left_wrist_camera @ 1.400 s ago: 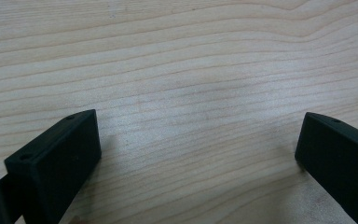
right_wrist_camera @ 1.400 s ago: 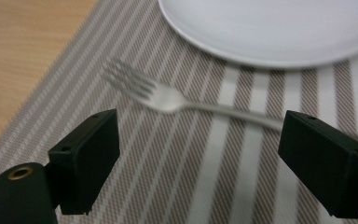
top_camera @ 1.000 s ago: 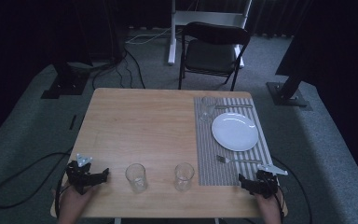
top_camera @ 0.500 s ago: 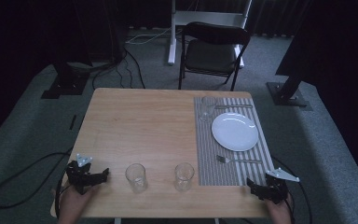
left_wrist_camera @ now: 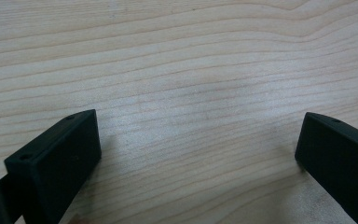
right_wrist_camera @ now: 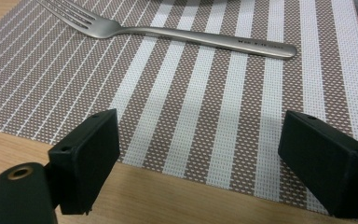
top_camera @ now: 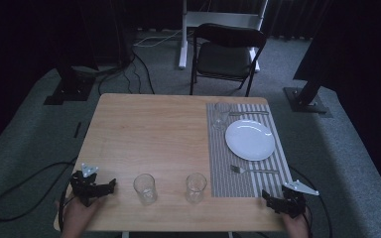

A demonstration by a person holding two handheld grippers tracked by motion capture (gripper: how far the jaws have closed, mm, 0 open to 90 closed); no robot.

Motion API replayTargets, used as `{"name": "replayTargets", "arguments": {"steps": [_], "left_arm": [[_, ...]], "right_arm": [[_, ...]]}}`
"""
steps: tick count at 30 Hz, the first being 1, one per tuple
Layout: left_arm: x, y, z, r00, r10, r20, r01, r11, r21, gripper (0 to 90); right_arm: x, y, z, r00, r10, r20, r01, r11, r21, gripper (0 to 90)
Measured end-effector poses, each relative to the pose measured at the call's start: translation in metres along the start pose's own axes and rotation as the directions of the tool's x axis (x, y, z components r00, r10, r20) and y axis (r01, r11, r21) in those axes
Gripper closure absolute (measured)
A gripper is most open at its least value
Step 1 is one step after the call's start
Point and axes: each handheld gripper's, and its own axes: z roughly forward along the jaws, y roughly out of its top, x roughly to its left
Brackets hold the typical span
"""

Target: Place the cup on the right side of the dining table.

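Jaws stand wide apart on both: right gripper (right_wrist_camera: 200,158) near the fork (right_wrist_camera: 168,33), left gripper (left_wrist_camera: 198,154) over bare table (left_wrist_camera: 191,70).

This looks like a studio or lab set up for recording, not a home. A plain wooden table (top_camera: 154,134) stands alone on grey carpet (top_camera: 39,129), ringed by black curtains (top_camera: 25,29). Dark stand bases (top_camera: 67,91) sit on the floor off the table's far corners, and cables (top_camera: 144,47) trail across the carpet. A black folding chair (top_camera: 226,57) waits behind the far edge, with a white metal frame (top_camera: 218,20) beyond it. A striped placemat (top_camera: 218,163) with a white plate (top_camera: 249,140) lies along the table's right edge.
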Motion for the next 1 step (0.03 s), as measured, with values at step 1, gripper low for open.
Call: {"name": "replayTargets", "arguments": {"steps": [1], "left_arm": [[0.0000, 0.0000, 0.0000, 1.0000, 0.000, 0.000, 0.000, 1.0000, 0.000, 0.5]], "right_arm": [[0.0000, 0.0000, 0.0003, 1.0000, 0.000, 0.003, 0.000, 1.000, 0.003, 12.3]]}}
